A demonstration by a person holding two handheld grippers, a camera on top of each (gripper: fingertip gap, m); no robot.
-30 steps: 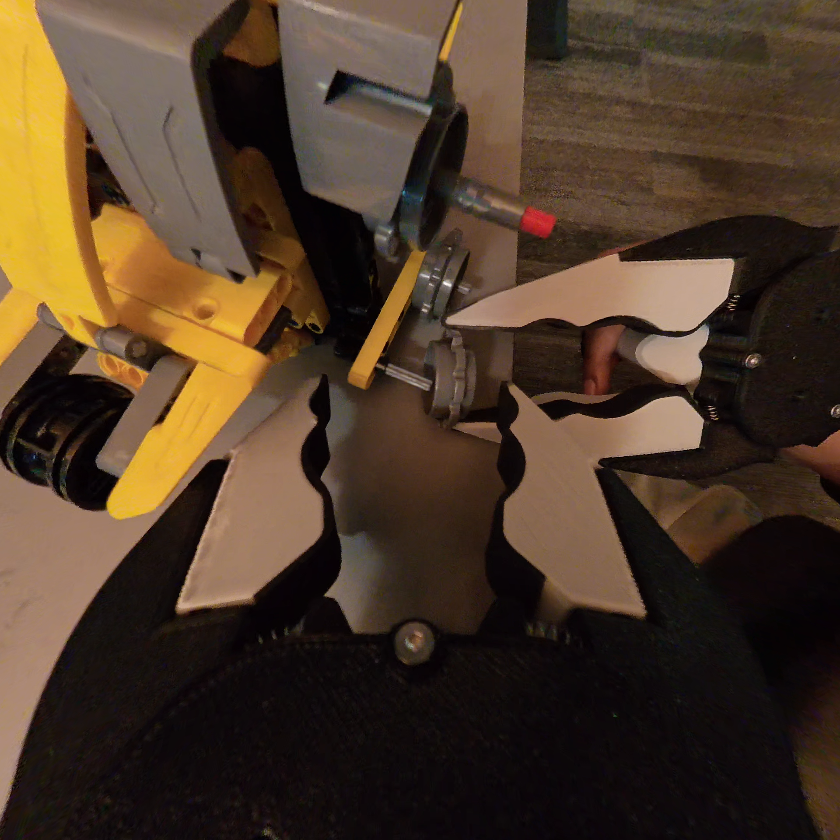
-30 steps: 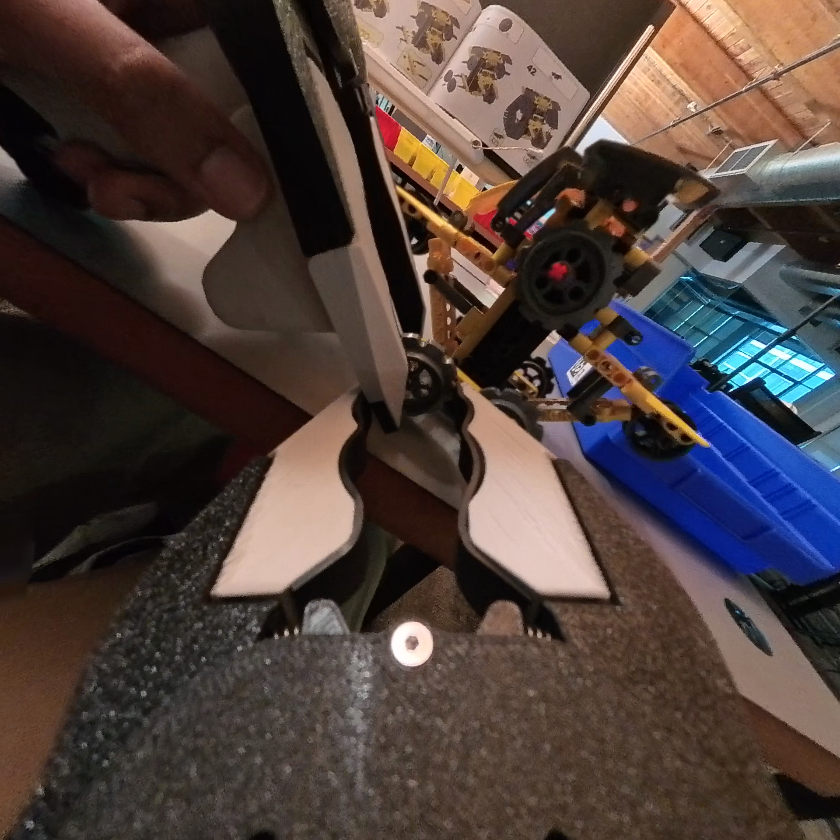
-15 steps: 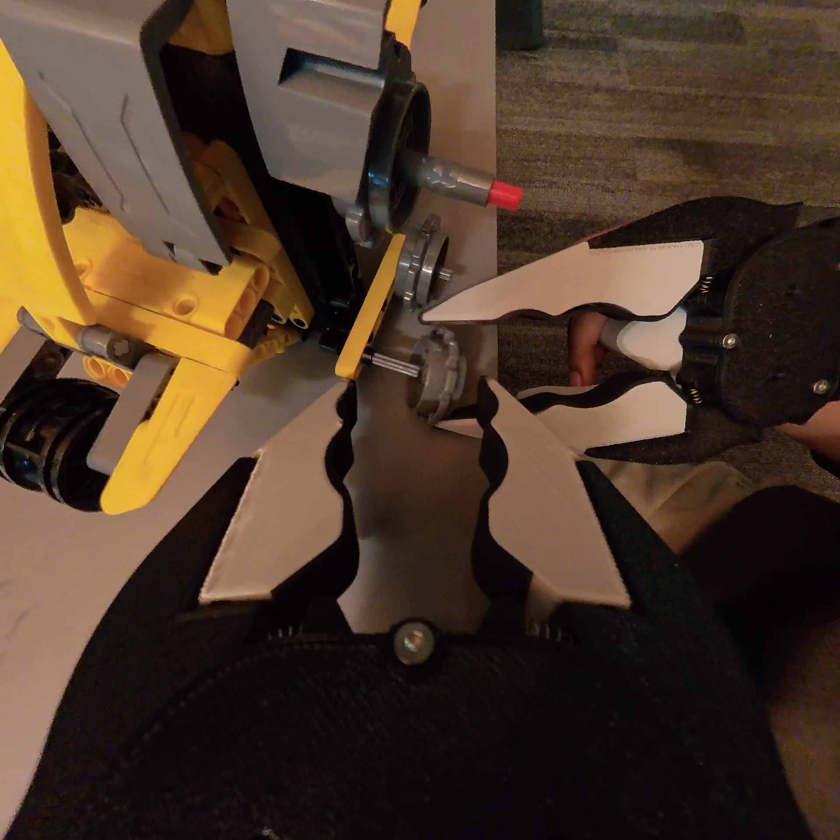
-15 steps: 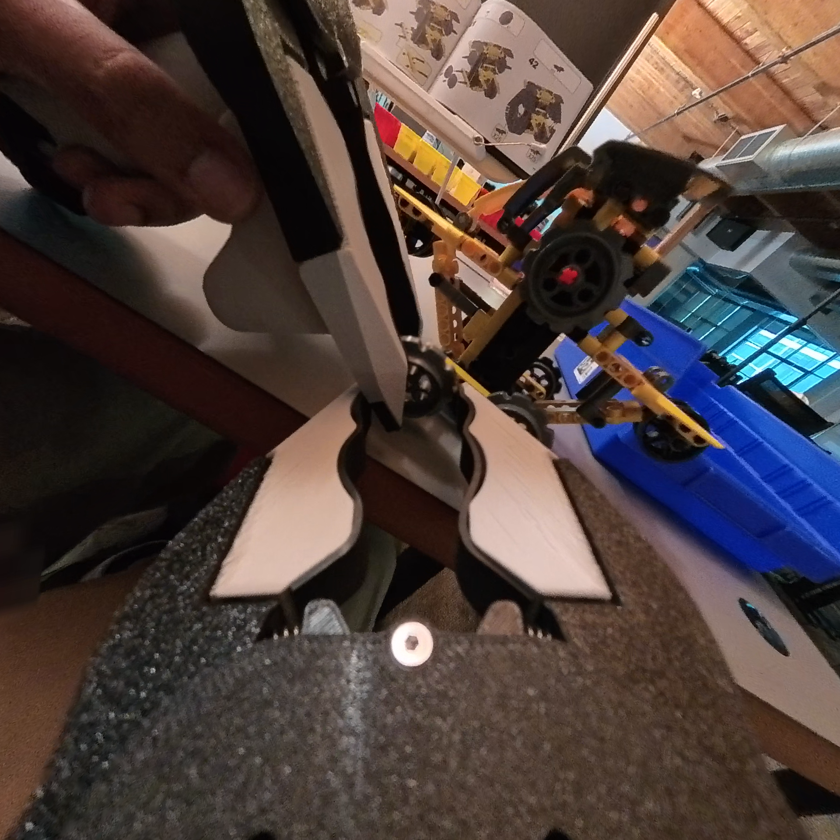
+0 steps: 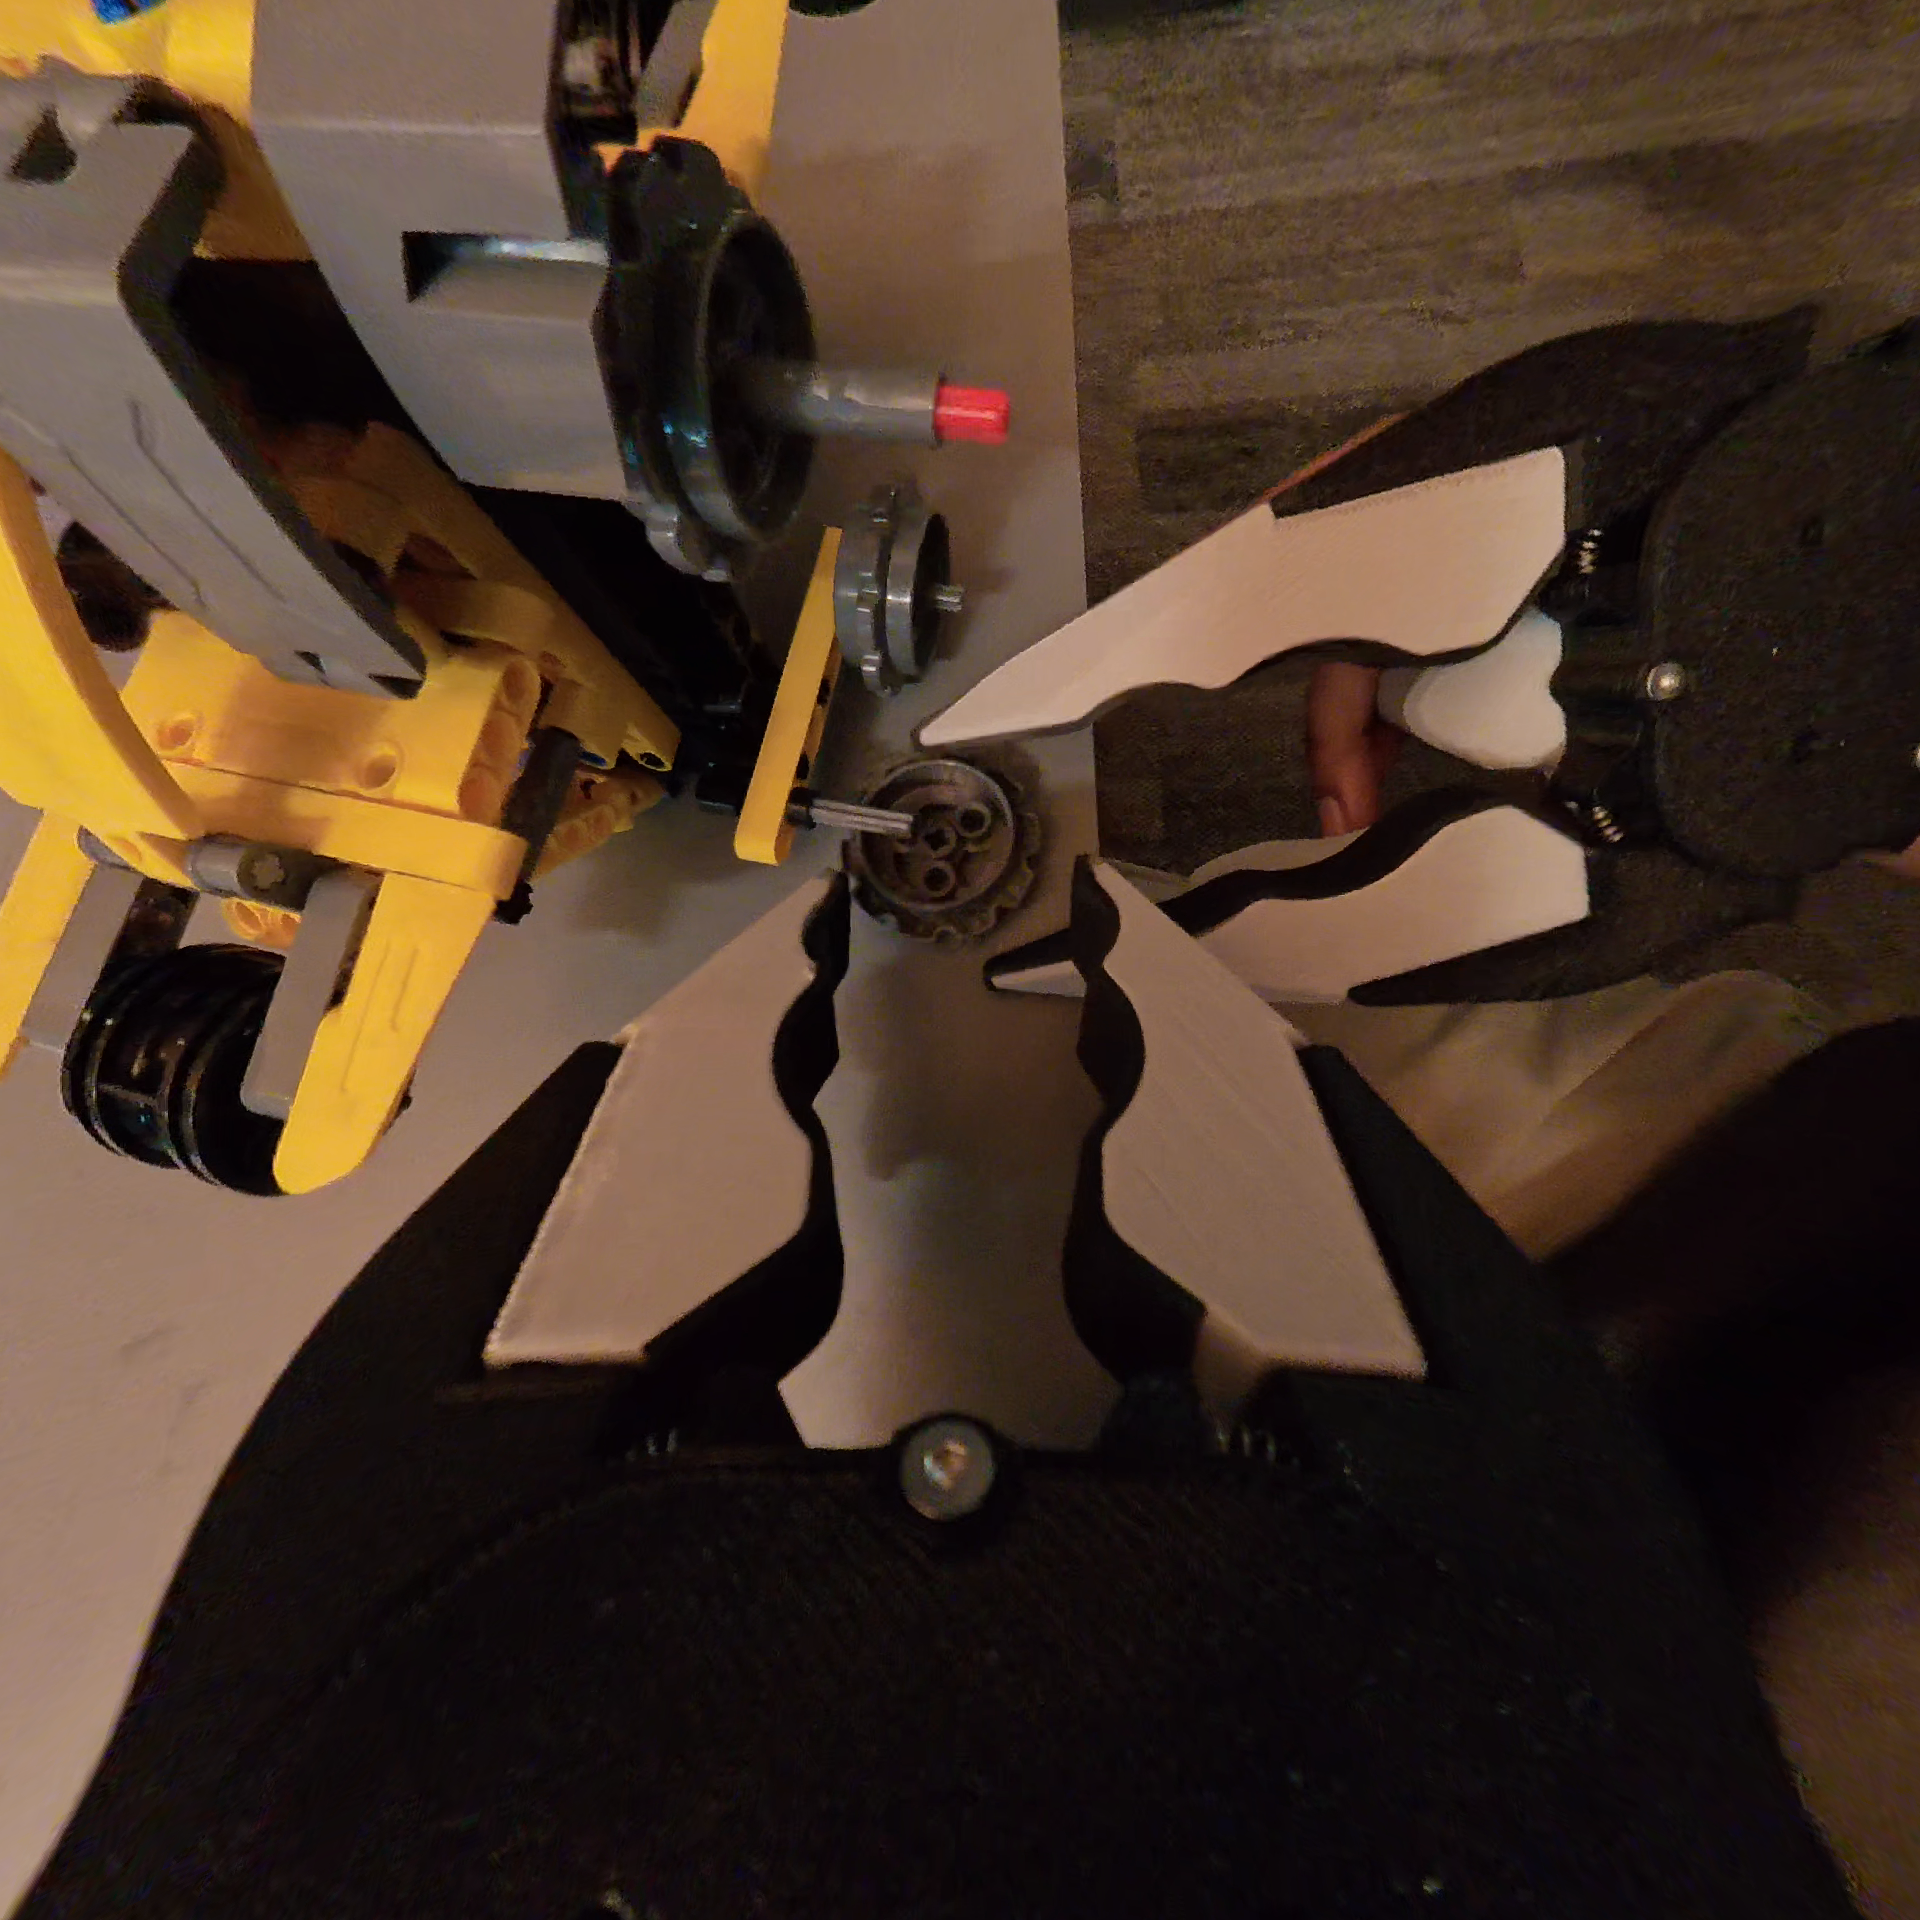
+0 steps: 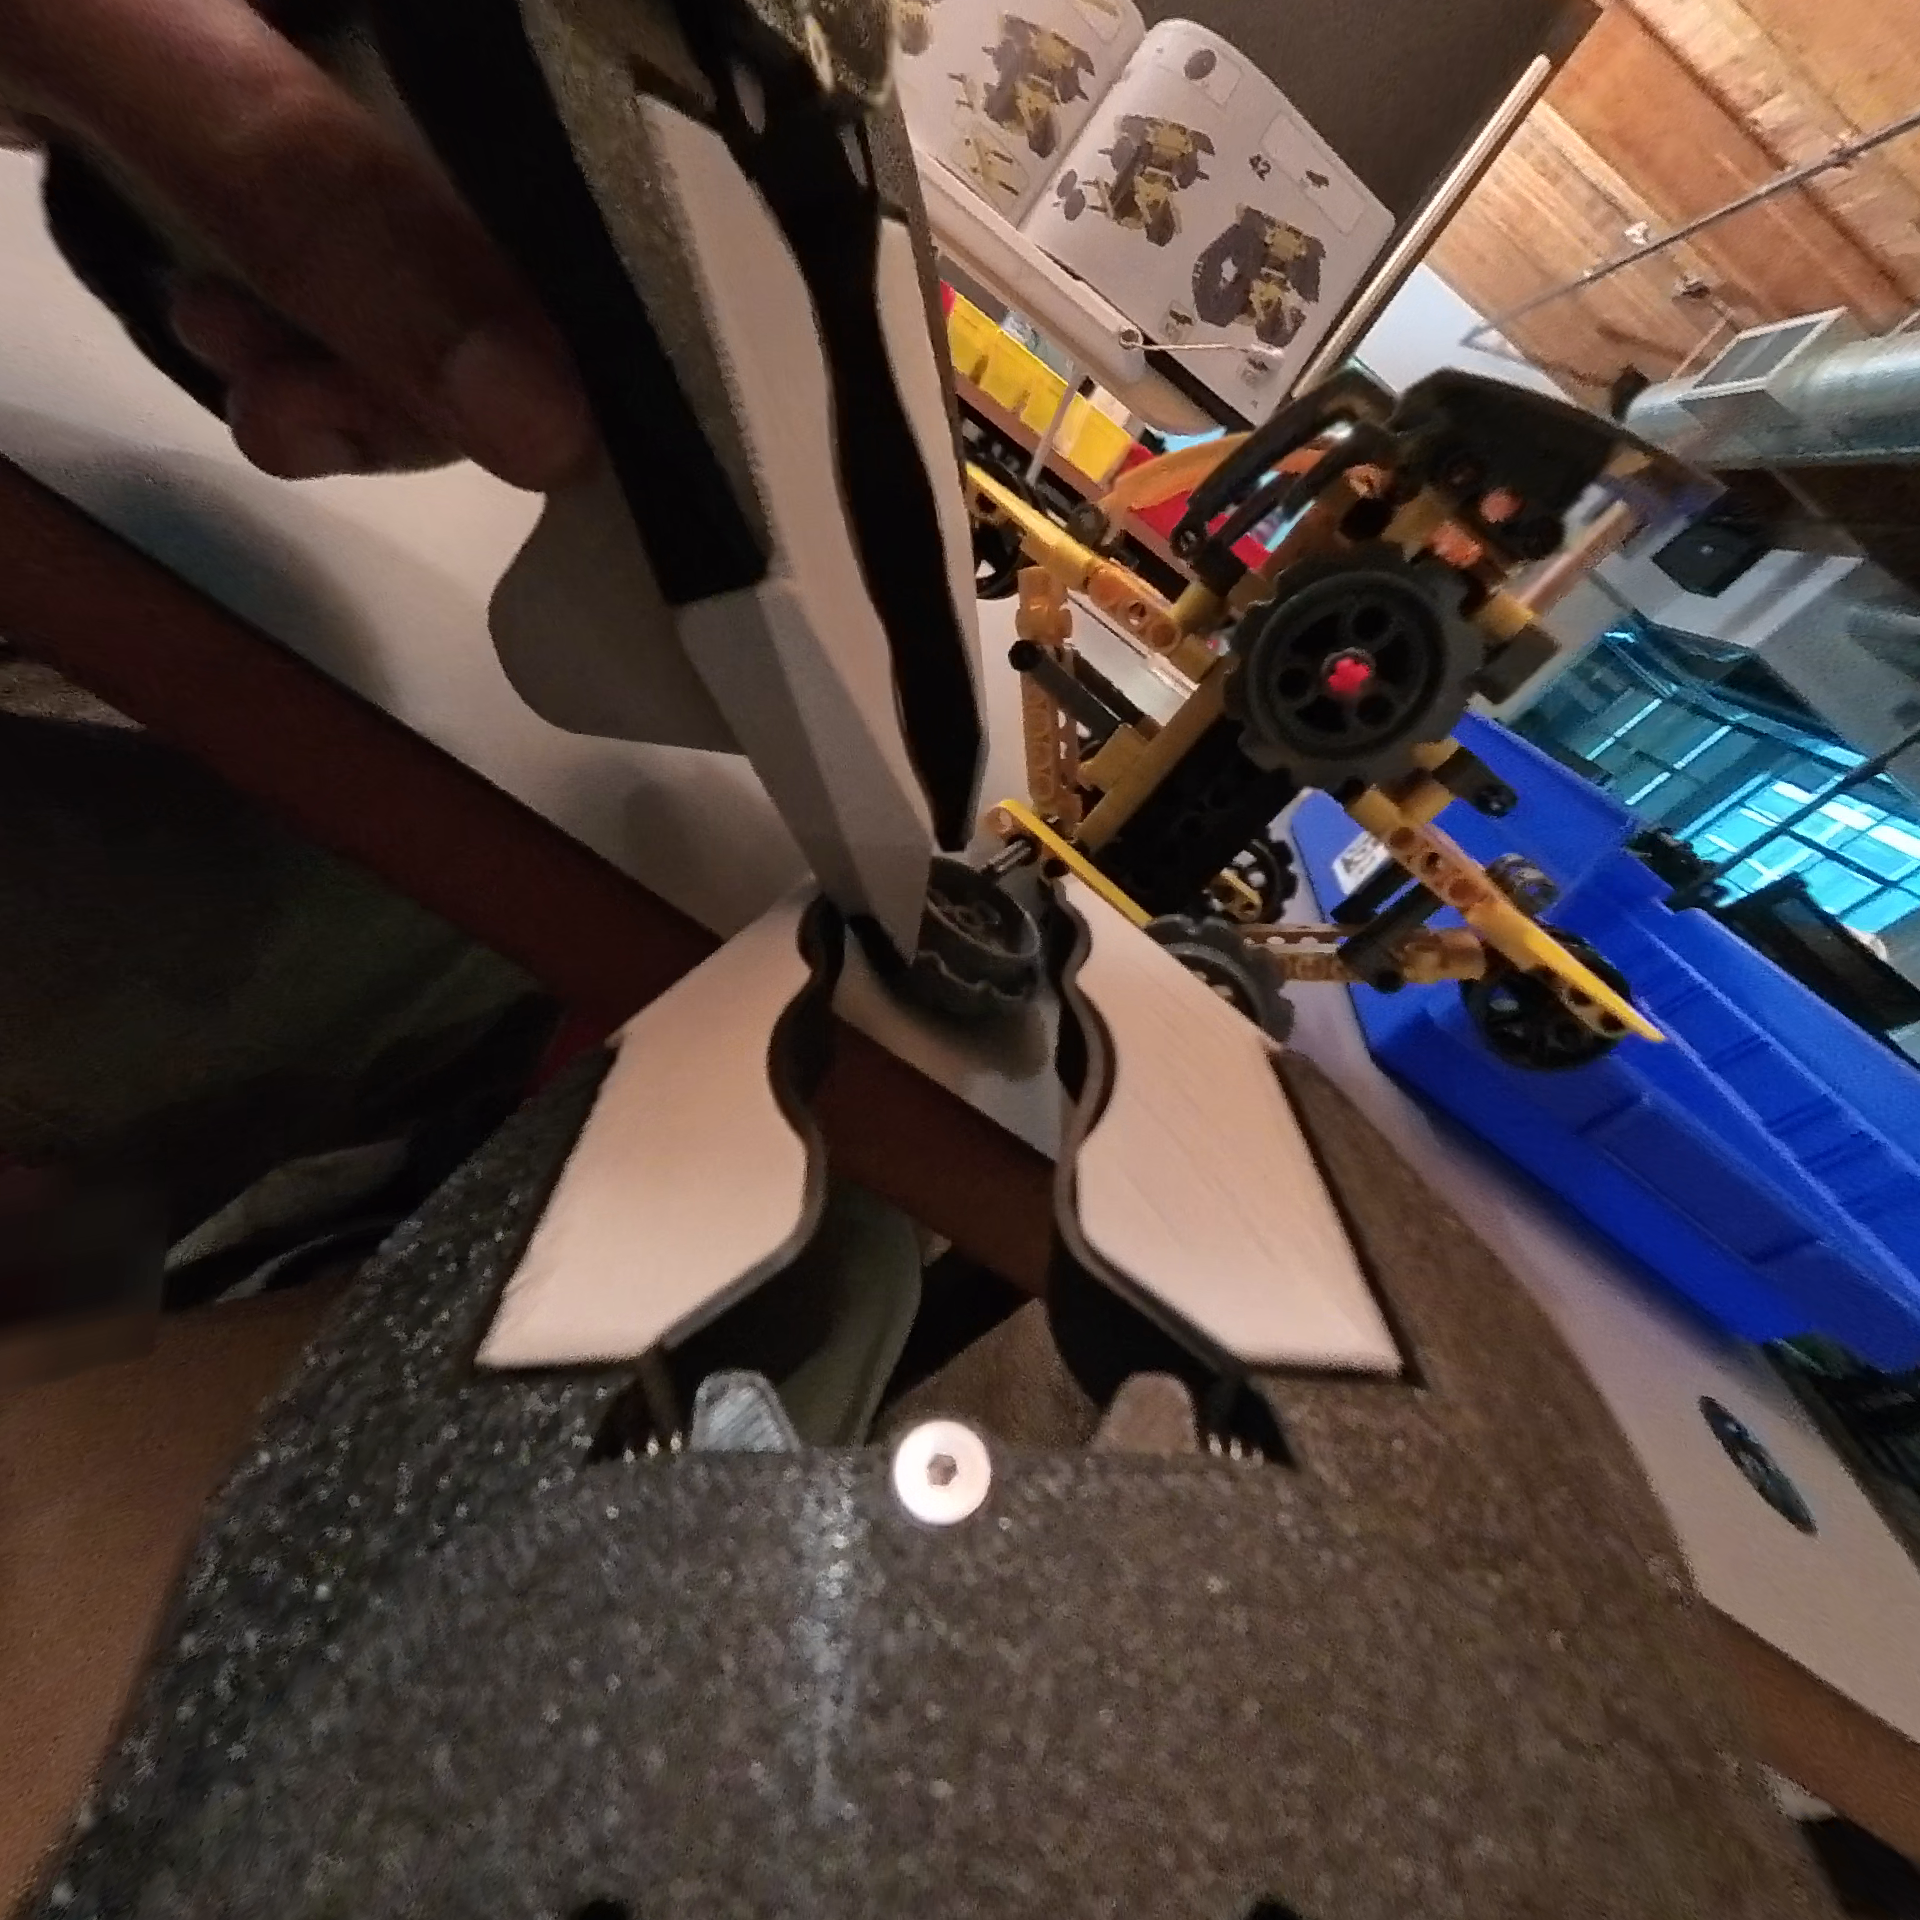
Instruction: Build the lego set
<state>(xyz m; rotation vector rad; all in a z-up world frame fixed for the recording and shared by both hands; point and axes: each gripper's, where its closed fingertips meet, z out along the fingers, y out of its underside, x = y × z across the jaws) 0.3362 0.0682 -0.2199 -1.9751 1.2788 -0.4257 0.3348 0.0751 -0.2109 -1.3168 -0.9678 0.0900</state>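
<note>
A yellow and grey brick-built vehicle [image 5: 343,644] stands on a pale table [image 5: 156,1351]. A small grey toothed wheel [image 5: 940,842] lies face up at the tip of a short axle that sticks out from a yellow beam [image 5: 790,707]. My left gripper [image 5: 956,894] is open, with its tips on either side of the wheel's near edge. My right gripper [image 5: 961,857] reaches in from the right, open, with one finger above the wheel and one below. In the right wrist view the wheel [image 6: 982,940] sits between my right gripper's tips [image 6: 940,925], and a left finger [image 6: 831,707] comes down onto it.
A second grey wheel [image 5: 894,603] and a black hub with a red-tipped axle [image 5: 956,410] sit on the vehicle's side. The table edge runs beside the wheel, with carpet [image 5: 1455,208] below. A blue bin [image 6: 1662,1091] and an open instruction booklet [image 6: 1143,156] lie beyond.
The small wheel, edge-on on its axle before, now shows its face. My left jaws have narrowed and moved up to it. The vehicle has shifted in view.
</note>
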